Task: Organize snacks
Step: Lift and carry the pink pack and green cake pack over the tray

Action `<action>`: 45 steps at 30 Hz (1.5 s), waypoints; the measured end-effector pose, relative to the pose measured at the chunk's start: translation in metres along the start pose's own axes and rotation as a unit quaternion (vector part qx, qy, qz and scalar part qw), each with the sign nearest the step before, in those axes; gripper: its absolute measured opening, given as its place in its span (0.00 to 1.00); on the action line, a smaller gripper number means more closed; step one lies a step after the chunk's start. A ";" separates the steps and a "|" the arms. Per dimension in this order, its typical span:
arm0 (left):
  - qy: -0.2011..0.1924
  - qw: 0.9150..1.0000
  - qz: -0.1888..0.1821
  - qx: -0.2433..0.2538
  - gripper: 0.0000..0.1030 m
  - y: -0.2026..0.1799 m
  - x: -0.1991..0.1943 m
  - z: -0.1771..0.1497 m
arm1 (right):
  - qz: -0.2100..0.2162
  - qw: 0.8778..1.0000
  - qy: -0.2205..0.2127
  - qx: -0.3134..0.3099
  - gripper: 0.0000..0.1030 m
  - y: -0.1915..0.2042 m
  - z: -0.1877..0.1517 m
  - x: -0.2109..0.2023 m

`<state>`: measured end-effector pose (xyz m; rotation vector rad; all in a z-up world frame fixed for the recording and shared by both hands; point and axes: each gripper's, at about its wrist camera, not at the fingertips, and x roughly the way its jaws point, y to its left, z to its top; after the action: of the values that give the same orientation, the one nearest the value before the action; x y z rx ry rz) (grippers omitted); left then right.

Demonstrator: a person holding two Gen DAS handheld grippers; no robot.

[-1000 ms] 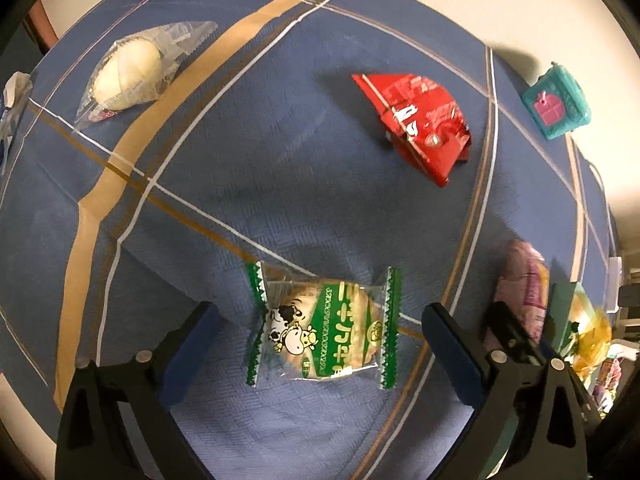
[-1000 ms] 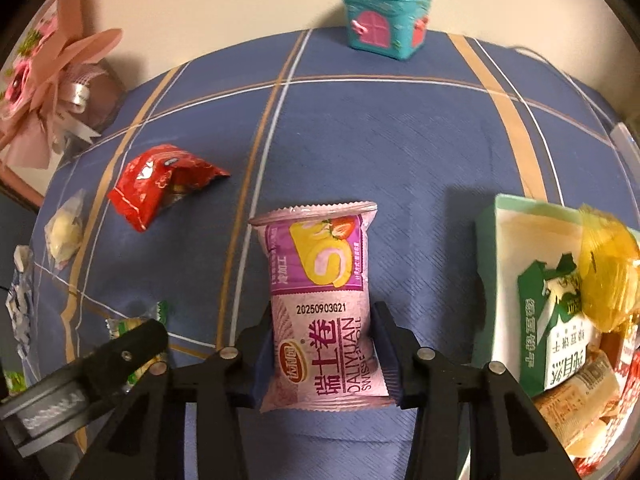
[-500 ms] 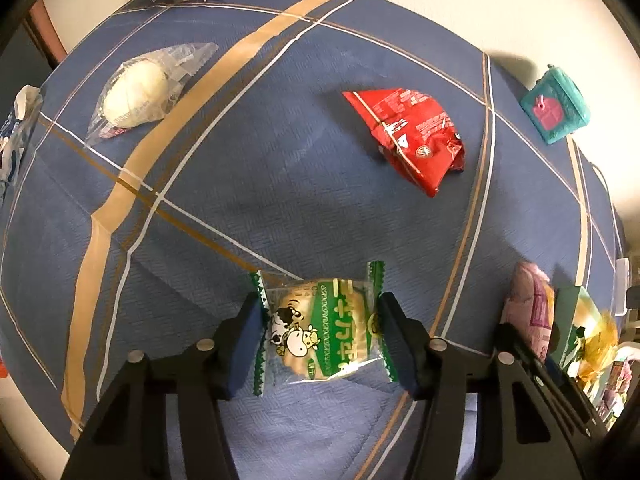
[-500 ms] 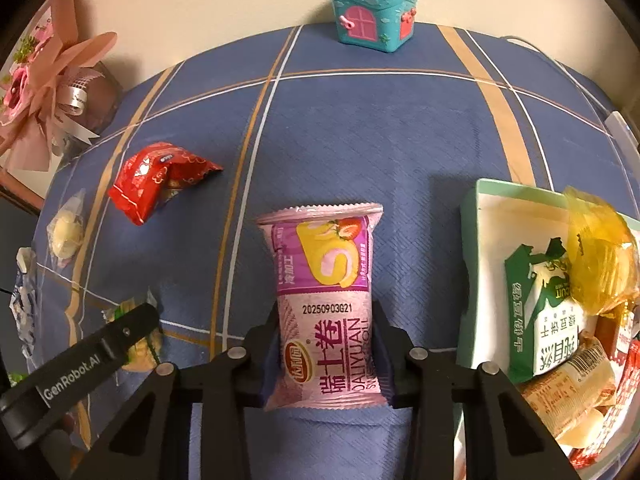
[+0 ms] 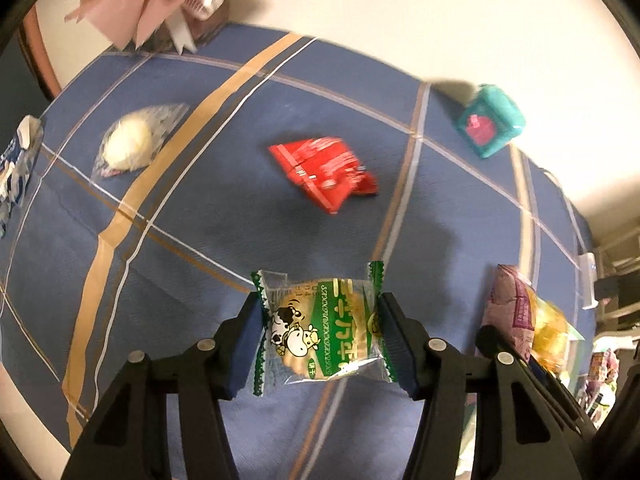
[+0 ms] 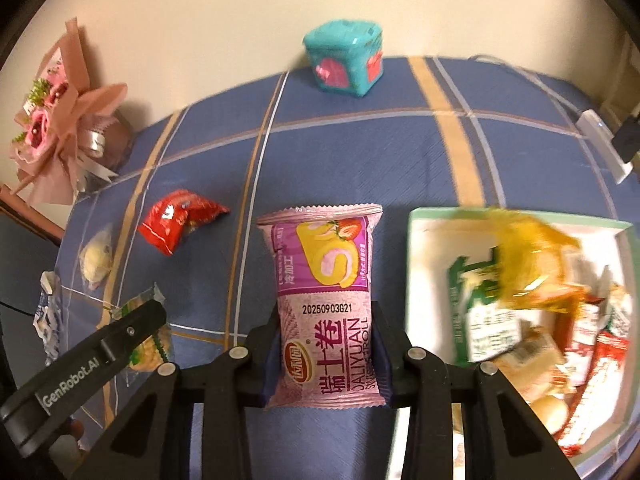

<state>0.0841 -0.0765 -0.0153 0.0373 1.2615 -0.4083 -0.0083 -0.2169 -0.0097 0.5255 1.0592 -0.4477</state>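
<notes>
Both grabs look solid, left gripper (image 5: 320, 336) clenched on the cow biscuit pack (image 5: 320, 330), right gripper (image 6: 326, 356) on the pink swiss roll (image 6: 324, 304), so both are best carried level and released low over the tray (image 6: 416, 264) at 3 o'clock.

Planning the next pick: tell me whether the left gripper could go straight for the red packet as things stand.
Probably not yet. The left gripper has its jaws shut on the green cow biscuit packet, so it is occupied. The blue cloth up to the red packet lies bare; once the biscuit is dropped, the way looks free.
</notes>
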 end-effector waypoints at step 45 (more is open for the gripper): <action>-0.024 0.970 -0.094 0.221 0.58 -0.159 -0.076 -0.107 | -0.086 0.983 -0.069 0.149 0.39 -0.166 -0.034 -0.131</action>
<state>-0.0831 -0.1762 0.0523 0.2870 1.1090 -0.8453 -0.1833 -0.3153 0.0637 0.6593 0.9118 -0.7930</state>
